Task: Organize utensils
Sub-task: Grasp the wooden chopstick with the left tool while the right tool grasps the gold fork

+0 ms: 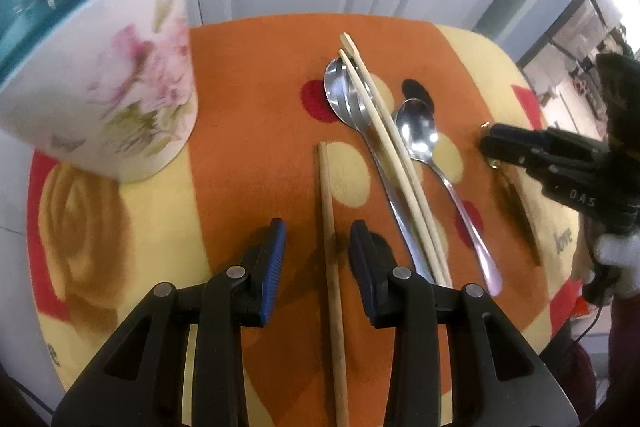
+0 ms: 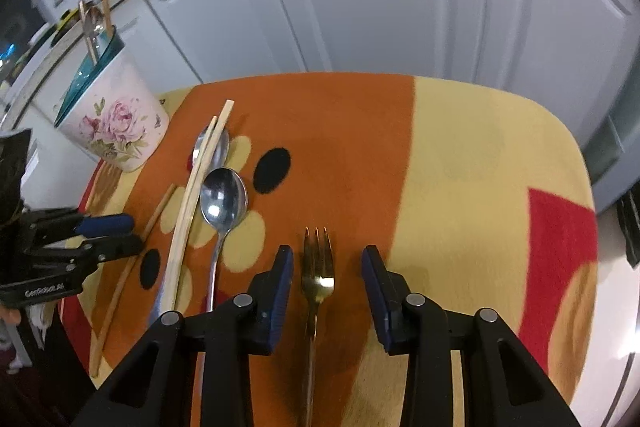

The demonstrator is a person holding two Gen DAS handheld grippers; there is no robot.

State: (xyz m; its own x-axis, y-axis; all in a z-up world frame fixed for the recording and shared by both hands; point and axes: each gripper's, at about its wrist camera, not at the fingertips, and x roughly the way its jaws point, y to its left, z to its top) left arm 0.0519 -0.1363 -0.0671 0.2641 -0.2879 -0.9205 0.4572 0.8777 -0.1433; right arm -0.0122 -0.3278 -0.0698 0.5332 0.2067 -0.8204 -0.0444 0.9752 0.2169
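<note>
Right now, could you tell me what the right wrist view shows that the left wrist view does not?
Only the right wrist view shows the gold fork clearly, lying between the open right gripper pads, and utensils standing in the floral holder. Only the left wrist view shows the single chopstick between the open left gripper pads. Both show the two spoons and the chopstick pair.

cut off: fork (image 2: 317,279) handle, lower edge | blurred: floral holder (image 1: 100,75)
</note>
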